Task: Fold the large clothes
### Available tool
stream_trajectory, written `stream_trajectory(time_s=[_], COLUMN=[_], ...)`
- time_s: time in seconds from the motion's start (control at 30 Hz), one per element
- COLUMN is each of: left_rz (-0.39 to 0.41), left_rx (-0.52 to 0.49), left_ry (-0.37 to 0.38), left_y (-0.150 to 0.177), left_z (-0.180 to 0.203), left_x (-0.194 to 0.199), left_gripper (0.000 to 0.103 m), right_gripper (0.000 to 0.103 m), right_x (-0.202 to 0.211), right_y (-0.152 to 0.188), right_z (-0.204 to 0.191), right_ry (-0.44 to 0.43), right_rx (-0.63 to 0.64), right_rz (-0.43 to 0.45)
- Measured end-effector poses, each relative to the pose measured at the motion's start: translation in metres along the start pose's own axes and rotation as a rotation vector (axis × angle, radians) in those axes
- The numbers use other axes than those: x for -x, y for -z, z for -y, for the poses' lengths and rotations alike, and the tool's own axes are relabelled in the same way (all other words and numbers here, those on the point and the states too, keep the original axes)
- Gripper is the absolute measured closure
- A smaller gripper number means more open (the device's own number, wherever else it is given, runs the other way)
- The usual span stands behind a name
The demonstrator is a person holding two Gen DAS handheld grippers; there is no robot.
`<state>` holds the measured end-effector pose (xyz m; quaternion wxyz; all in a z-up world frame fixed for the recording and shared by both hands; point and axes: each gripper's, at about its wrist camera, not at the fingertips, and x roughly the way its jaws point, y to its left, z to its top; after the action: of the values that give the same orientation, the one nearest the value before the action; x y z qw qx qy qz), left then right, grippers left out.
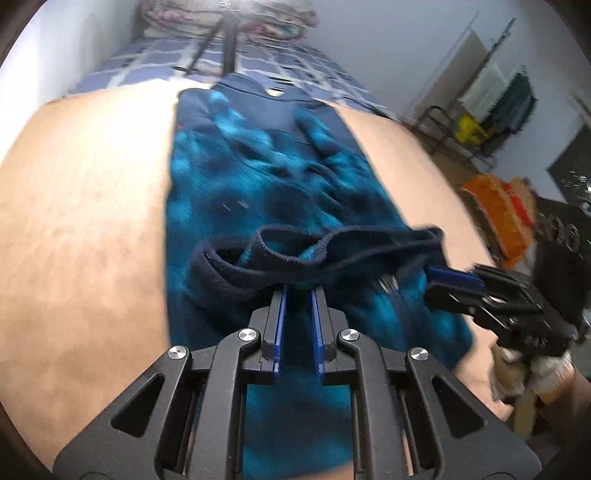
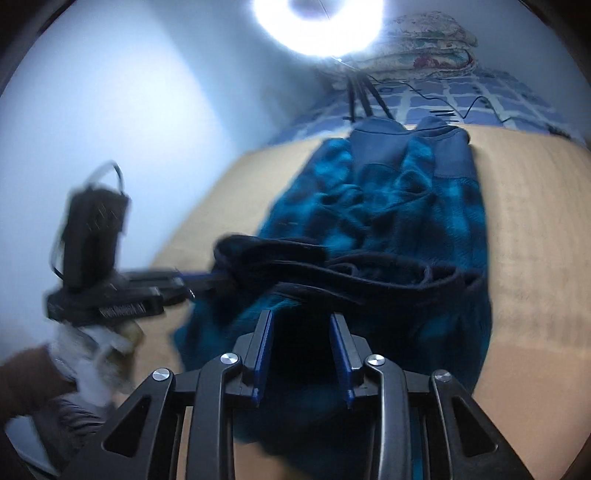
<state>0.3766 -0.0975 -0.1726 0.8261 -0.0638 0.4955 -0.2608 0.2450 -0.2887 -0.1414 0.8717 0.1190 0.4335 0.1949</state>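
A teal and navy patterned fleece garment [image 1: 266, 177] lies lengthwise on a tan board [image 1: 81, 206], folded into a long strip. It also shows in the right wrist view [image 2: 399, 206]. Its dark navy hem [image 1: 295, 251] is lifted at the near end. My left gripper [image 1: 298, 295] has its jaws a little apart with the hem at its tips. My right gripper [image 2: 301, 317] also stands with jaws apart over the hem [image 2: 332, 273]. Each gripper appears in the other's view, the right gripper [image 1: 458, 284] and the left gripper [image 2: 192, 284], both at the hem's ends.
The board rests on a bed with a blue checked sheet [image 1: 258, 66]. A tripod [image 1: 221, 40] and folded floral bedding [image 2: 424, 48] stand at the far end. A ring light [image 2: 317, 22] glares above. A clothes rack [image 1: 498, 99] and orange items [image 1: 498, 210] are at the right.
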Motion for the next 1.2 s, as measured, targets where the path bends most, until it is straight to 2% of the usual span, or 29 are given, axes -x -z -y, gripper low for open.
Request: stream_trajectory(time_s=[0.07,0.13,0.17,0.2,0.27,0.33,0.37,0.4,0.43,0.47,0.6,0.67,0.77,0.8,0.83,0.87,0.9,0.93,1.0,1.03,1.1,1.2], left_rz=[-0.024,-0.061,-0.046,-0.037,-0.05,-0.05,-0.049,-0.049,-0.043,-0.038,-0.086,-0.114,-0.166,-0.163,-0.151,-0.139,-0.121,-0.097,-0.093,-0.104,-0.139,-0.128], left_rx=[0.101,0.177,0.216,0.233,0.22,0.183,0.175,0.173,0.174,0.177,0.275,0.338,0.332,0.326,0.314,0.299,0.288,0.284,0.259,0.252,0.269,0.239], left_ry=[0.004,0.03,0.057,0.072,0.084,0.09,0.094,0.092,0.101,0.104,0.153,0.182,0.192,0.194,0.197,0.195,0.18,0.165,0.126,0.093,0.074,0.054], left_y=[-0.005,-0.002,0.002,0.003,0.001,0.0,0.004,0.008,0.014,0.02,0.048,0.062,0.073,0.073,0.072,0.071,0.07,0.071,0.076,0.081,0.09,0.086], left_z=[-0.02,-0.037,-0.046,-0.049,-0.049,-0.05,-0.053,-0.055,-0.06,-0.065,-0.087,-0.095,-0.092,-0.09,-0.088,-0.084,-0.081,-0.078,-0.075,-0.076,-0.082,-0.077], left_x=[-0.02,-0.039,-0.042,-0.041,-0.034,-0.015,-0.001,0.009,0.021,0.03,0.042,0.038,0.032,0.033,0.036,0.04,0.045,0.051,0.052,0.046,0.033,0.036], left_gripper=[0.092,0.093,0.093,0.093,0.093,0.093,0.088,0.066,0.048,0.044,0.044,0.049,0.066,0.075,0.09,0.093,0.094,0.094,0.095,0.096,0.096,0.095], right_gripper=[0.078,0.08,0.08,0.08,0.079,0.074,0.068,0.054,0.046,0.04,0.04,0.041,0.046,0.052,0.056,0.067,0.086,0.087,0.095,0.095,0.096,0.095], right_x=[-0.012,-0.028,-0.034,-0.041,-0.038,-0.02,-0.013,0.003,0.017,0.027,0.06,0.06,0.05,0.047,0.043,0.042,0.043,0.046,0.05,0.047,0.033,0.026], right_y=[-0.006,-0.006,-0.004,0.0,0.0,-0.001,-0.001,0.002,0.007,0.012,0.051,0.069,0.089,0.093,0.097,0.099,0.098,0.095,0.09,0.089,0.097,0.097], right_z=[0.014,0.029,0.032,0.036,0.035,0.034,0.034,0.036,0.038,0.04,0.064,0.079,0.088,0.088,0.085,0.081,0.078,0.074,0.064,0.062,0.064,0.054], right_ry=[0.04,0.044,0.047,0.043,0.042,0.041,0.04,0.031,0.028,0.026,0.03,0.014,-0.049,-0.064,-0.076,-0.084,-0.088,-0.097,-0.044,-0.004,0.035,0.079], right_rx=[-0.034,-0.079,-0.09,-0.099,-0.099,-0.094,-0.095,-0.1,-0.107,-0.11,-0.188,-0.268,-0.351,-0.353,-0.348,-0.34,-0.326,-0.31,-0.25,-0.23,-0.241,-0.194], right_rz=[-0.002,-0.036,-0.058,-0.079,-0.064,-0.061,-0.051,-0.031,-0.014,-0.004,-0.015,-0.033,-0.058,-0.069,-0.081,-0.081,-0.076,-0.075,-0.068,-0.084,-0.144,-0.167])
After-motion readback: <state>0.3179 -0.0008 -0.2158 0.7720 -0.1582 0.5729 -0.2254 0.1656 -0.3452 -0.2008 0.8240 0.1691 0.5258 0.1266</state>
